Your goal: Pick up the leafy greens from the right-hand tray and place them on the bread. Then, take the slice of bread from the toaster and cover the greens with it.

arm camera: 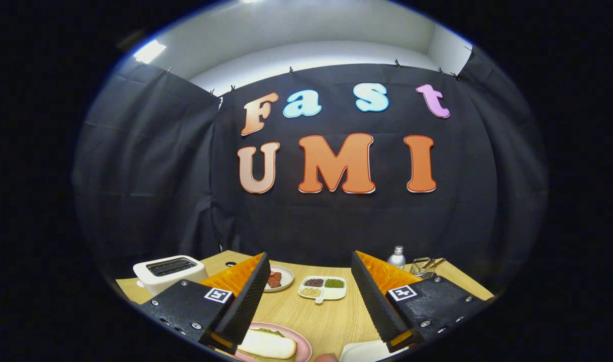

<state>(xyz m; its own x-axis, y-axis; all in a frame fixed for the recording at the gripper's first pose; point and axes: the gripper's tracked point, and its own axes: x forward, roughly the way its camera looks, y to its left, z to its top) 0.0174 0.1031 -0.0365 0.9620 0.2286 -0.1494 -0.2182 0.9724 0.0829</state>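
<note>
My gripper point(306, 296) is open, high above the wooden table point(331, 317), with nothing between its fingers point(248, 296). Just below and near the left finger sits a pink plate point(301, 342) holding a slice of bread point(266, 345) lying on top of leafy greens point(272, 332), whose green edge peeks out behind it. A white toaster point(170, 272) stands beyond the left finger at the table's far left; its slots look dark. A white tray point(364, 351) edge shows beneath the right finger.
Beyond the fingers stand a small white plate with red food point(279, 278), a divided white dish of grains point(322, 288), a bottle point(397, 257) and a wire holder point(423, 267). A fingertip of a person point(326, 357) shows by the pink plate.
</note>
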